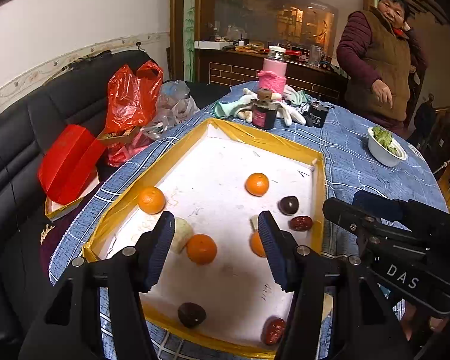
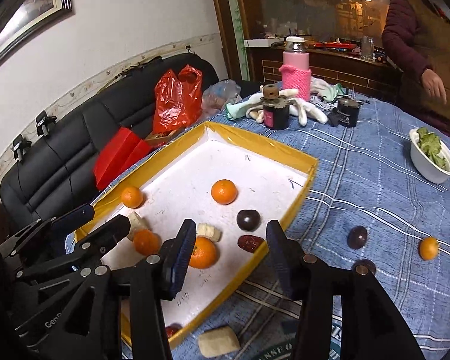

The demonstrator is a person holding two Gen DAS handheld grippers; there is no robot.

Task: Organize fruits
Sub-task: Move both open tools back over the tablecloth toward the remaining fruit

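Left gripper: jaws spread, nothing between the pads, held above the tray. Right gripper: jaws likewise spread and empty, poised over the tray's near right rim.

Tray: shallow, white floor, yellow taped rim, resting on the blue checked tablecloth.

Inside the tray, per right wrist view: 4 oranges, at the far left rim, centre, near left and just behind the right gripper's left finger. 1 dark plum right of centre. 1 red date touching or just beside the right rim. 1 banana piece beside the nearest orange, another pale piece partly hidden by the left gripper. Left wrist view adds a second plum and a second date at the tray's near end.

Outside the tray, on the cloth: 1 banana chunk at the near edge, 1 plum, another dark fruit partly hidden behind the right finger, 1 small orange further right.

Beyond the tray: dark jar, pink bottle, white gloves, white bowl of greens. Bystander standing at the far side.
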